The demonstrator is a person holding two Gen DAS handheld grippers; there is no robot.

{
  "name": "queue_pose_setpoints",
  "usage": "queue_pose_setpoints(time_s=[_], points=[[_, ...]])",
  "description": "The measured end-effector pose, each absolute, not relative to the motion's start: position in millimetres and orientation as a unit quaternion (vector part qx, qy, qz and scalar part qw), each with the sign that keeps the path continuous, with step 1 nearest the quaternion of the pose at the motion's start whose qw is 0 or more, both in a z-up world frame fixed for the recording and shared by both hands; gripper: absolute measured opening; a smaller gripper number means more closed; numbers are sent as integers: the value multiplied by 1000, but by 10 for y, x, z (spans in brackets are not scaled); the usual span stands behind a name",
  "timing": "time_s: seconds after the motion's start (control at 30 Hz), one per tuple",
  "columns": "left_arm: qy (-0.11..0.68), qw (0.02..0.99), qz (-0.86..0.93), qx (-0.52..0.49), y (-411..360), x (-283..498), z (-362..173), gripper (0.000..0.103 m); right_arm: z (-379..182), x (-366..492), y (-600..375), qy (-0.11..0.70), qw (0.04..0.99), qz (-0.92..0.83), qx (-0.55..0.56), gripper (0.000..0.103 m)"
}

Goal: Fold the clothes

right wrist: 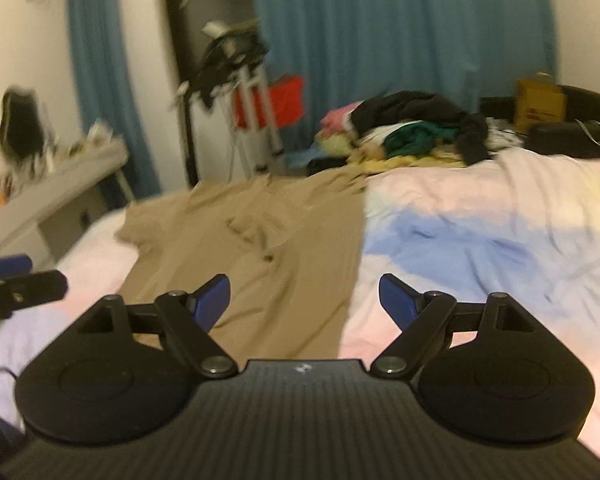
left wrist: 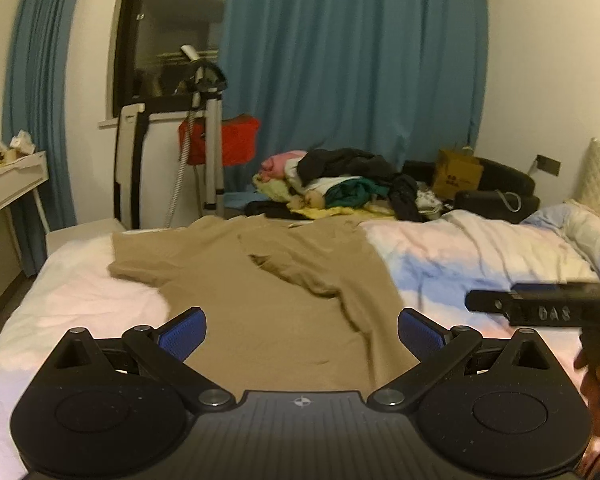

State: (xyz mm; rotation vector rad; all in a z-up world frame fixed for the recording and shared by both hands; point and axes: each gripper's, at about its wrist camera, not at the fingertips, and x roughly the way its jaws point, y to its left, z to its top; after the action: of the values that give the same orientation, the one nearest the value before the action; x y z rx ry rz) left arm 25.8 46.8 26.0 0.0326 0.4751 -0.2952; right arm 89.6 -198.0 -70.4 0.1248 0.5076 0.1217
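Lengthwise — tan shirt (left wrist: 284, 292), seemingly collar-far

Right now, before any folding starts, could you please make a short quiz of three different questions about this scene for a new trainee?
1. True or false: the left gripper is shut on the tan garment.
2. Multiple choice: where does the pile of mixed clothes lie? A) on the white desk; B) at the far end of the bed, beyond the tan garment; C) between the right gripper's fingers.
3. Fill in: the curtains behind the bed are ____ in colour.

Key:
1. False; both grippers are open and hold nothing.
2. B.
3. Blue.
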Motion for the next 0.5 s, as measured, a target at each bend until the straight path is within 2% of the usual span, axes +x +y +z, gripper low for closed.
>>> queue_pose_setpoints(time_s=[0.2,0.37,0.5], points=[[251,958,-136,-14,840,347,251,103,-674,1515,-1471,273,958,84,5,83],[242,962,-117,-44,1138,434,175,103,-843,2199,-726,274,950,143,-33,83],[255,959,-97,-78,1391,621,14,103,-1079,2843,28,309,932,186,-39,82]])
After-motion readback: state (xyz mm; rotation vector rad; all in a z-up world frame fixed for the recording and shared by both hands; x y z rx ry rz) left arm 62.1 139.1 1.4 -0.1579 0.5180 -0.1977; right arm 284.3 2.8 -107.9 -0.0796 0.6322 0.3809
